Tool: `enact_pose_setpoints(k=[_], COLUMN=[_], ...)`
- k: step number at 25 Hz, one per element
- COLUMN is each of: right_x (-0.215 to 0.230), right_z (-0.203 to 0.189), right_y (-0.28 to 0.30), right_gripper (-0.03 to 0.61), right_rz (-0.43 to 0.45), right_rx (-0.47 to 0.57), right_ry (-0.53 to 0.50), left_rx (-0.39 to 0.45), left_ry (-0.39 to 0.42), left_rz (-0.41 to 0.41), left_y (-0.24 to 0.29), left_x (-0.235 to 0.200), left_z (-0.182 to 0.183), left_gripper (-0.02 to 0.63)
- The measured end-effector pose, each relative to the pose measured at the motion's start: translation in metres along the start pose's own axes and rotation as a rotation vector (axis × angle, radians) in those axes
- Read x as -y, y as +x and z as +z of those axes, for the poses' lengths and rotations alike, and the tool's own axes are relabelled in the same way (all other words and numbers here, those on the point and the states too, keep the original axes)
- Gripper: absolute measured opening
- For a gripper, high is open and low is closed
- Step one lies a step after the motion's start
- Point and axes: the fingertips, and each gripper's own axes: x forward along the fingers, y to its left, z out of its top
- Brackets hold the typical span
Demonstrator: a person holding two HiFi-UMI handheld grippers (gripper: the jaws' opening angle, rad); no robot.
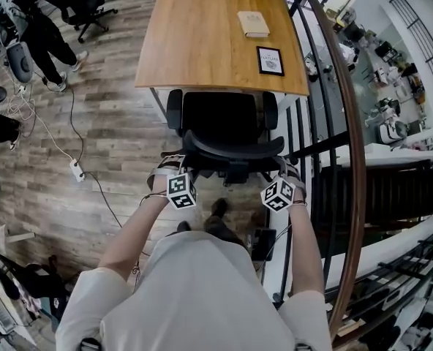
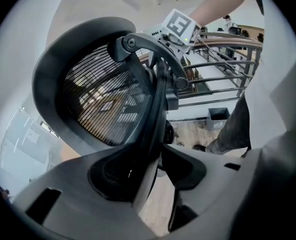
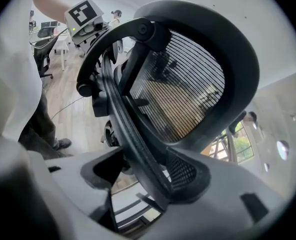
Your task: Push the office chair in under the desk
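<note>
The office chair [image 1: 220, 117] stands at the near edge of the wooden worktop [image 1: 202, 35]. Its black seat is still mostly out in front of the edge, its two armrests are just at it, and its mesh backrest [image 1: 231, 149] faces the person. The left hand-held gripper [image 1: 171, 168] is at the backrest's left end and the right hand-held gripper [image 1: 288, 172] at its right end, both angled downward. In the left gripper view the dark rim of the backrest runs down between the jaws. It lies against the left pad, and bare floor shows between it and the other jaw, so the jaws stand fairly wide and do not pinch. The right gripper view shows the same with its jaws wide apart: the rim lies against the right pad and there is a clear gap on the left side. On the far right part of the worktop lie a closed book [image 1: 254, 23] and a small framed card [image 1: 270, 60]. A curved wooden handrail [image 1: 350, 123] with black bars runs along the right of the chair.
</note>
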Motion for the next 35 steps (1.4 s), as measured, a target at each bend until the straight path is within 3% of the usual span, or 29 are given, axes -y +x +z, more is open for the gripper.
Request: enact_pose_setpoints(k=[9,20,35], right_x=[0.058,0.102,0.154], right_z=[0.000,0.025,0.071], right_y=[0.035,0.069,0.123], right_gripper=[0.253,0.253,0.253], right_rz=[-0.011,-0.040,-0.032], right_rx=[0.038,0.106,0.081], right_ry=[-0.048,-0.103,-0.086], left_rx=[-0.047,-0.135,-0.164], left_ry=[-0.029,-0.070,-0.084], left_rz=[0.045,0.119,0.099], left_y=[0.038,0.066,0.098], left_x=[-0.049,-0.109,-0.189], left_z=[0.016,0.002,-0.027], left_gripper=[0.189,0.207,0.215])
